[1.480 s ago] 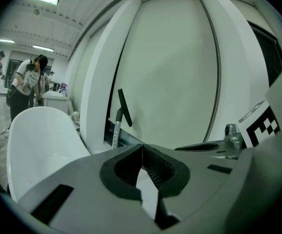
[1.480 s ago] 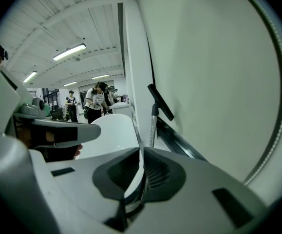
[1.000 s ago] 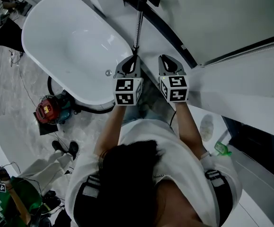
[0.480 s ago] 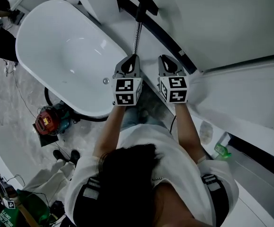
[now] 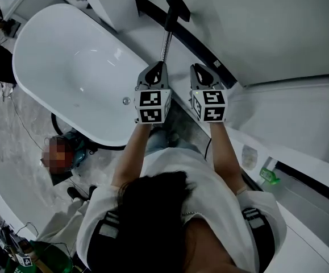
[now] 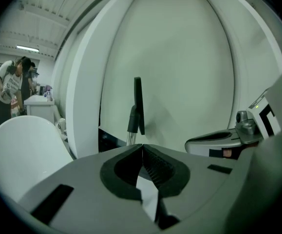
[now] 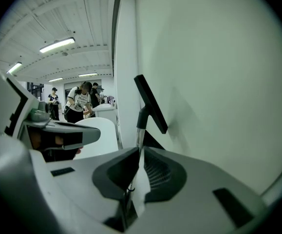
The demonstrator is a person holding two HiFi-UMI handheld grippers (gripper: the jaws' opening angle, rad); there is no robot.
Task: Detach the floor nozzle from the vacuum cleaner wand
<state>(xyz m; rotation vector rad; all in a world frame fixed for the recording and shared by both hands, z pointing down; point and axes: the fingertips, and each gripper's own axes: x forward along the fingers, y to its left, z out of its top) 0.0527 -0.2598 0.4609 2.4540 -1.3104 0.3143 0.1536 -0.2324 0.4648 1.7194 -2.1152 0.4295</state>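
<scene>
A: Starting with the floor nozzle: is it off the wand yet?

B: No. It sits on the far end of the wand, joined there by a dark neck, so the detaching is not done. As I judge it, the whole task is left.

A: How does it look?

B: It is a flat black bar set across the wand's end. It lies against a pale white surface and throws a soft shadow on it. The wand is a slim, shiny metal tube running back toward the person.

A: Where does that tube end?

B: In the head view its near end meets the tips of the left gripper. The left gripper view shows those jaws pressed together with nothing between them. The tube rises just behind their tips, and I cannot tell whether it touches them.

A: And the other one?

B: The right gripper hangs just beside the left, on the wand's right. Its jaws are together too, and empty.

A: What lies around them?

B: The wand crosses a dark curved strip, and a white bathtub lies to the left. People stand far off beyond it.
</scene>
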